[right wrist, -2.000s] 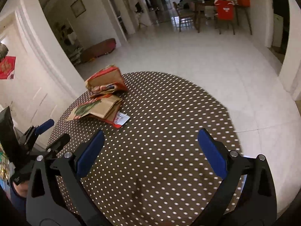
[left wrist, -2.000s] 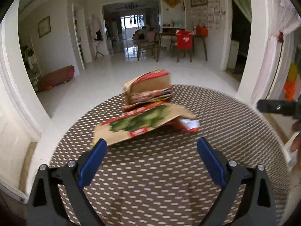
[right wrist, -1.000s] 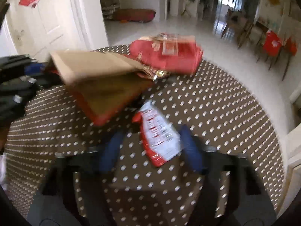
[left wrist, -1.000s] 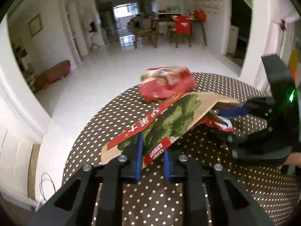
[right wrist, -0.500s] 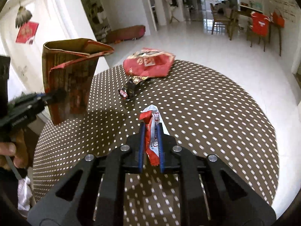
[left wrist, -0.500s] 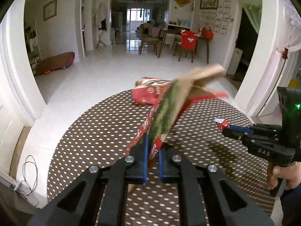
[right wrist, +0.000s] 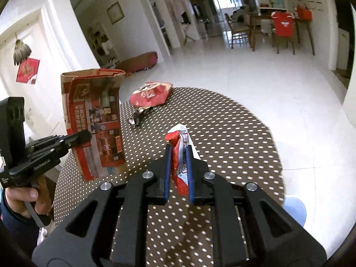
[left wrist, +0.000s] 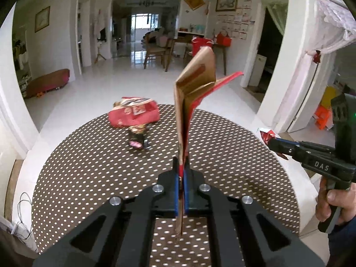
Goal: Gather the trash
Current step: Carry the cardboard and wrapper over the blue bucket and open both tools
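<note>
1. The left gripper (left wrist: pixel 181 189) has its fingers pressed together on the lower edge of a flattened cardboard box (left wrist: pixel 191 93), which it holds upright above the round dotted table (left wrist: pixel 89 178). In the right wrist view the same box (right wrist: pixel 95 120) hangs at the left, clear of the table top.
2. The right gripper (right wrist: pixel 179 173) has its fingers narrowed onto a small red and white wrapper (right wrist: pixel 180 155), gripped around its middle, with its crumpled top sticking out past the tips.
3. Left on the table are a red snack bag (left wrist: pixel 133 114) at the far side and a small dark wrapper (left wrist: pixel 138 139) just in front of it, apparently touching it.
4. Handling, as I judge it: the box is light and fairly stiff, but the loose flap at its top opens outward, so it may swing or catch. A pinch on a doubled edge, as here, looks sound.
5. The held wrapper is thin, soft and probably slick; a grip across its bunched middle should hold better than one on a corner.
6. The red bag looks limp and light. Taking it by a crimped end or a raised fold would suit, since a flat face gives the fingers little to bite.
7. No bin shows in either view.
</note>
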Motion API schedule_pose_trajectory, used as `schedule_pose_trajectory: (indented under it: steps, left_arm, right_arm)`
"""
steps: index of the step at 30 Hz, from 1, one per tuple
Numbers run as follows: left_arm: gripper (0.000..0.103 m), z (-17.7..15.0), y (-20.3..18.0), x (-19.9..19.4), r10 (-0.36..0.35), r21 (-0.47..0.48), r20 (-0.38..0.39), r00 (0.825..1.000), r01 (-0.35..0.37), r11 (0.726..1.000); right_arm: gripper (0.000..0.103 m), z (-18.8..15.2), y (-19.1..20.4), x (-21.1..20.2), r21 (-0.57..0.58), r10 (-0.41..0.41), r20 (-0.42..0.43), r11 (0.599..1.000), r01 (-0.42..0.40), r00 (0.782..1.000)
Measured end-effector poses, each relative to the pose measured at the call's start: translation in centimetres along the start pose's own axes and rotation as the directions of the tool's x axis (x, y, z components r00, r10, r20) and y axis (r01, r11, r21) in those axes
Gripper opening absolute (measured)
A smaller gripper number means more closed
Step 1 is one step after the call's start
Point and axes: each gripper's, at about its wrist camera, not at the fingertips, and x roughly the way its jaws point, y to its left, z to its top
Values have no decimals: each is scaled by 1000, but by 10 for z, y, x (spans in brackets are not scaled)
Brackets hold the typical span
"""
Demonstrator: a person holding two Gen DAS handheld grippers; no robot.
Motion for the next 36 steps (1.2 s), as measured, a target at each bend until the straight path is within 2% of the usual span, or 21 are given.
schedule_pose_trajectory:
  steps: [10, 18, 22, 27, 33, 36]
  left_arm:
    - [3, 22, -77, -4, -108, 54, 42, 993, 106, 993]
    - [3, 47, -149, 11, -250, 104, 37, 968, 245, 964]
    - [3, 51, -197, 28, -325, 130, -8, 946, 323, 937]
    - [3, 44, -251, 72, -394, 119, -120, 911, 408, 905]
    - [3, 30, -300, 126, -400, 119, -237, 885, 435, 892]
    - [3, 20, -322, 157, -396, 111, -308, 865, 446, 888]
  right_arm:
    - [12, -8, -53, -90, 90, -59, 109, 995, 49, 992]
    - [12, -18, -113, -159, 202, -157, 183, 972, 119, 970]
    - [12, -33, -154, -186, 295, -215, 187, 943, 154, 959]
    - [12, -57, -201, -199, 394, -262, 160, 901, 181, 952]
    - [12, -80, -248, -195, 470, -287, 100, 858, 209, 953]
    - [12, -89, -269, -184, 506, -287, 66, 835, 216, 956]
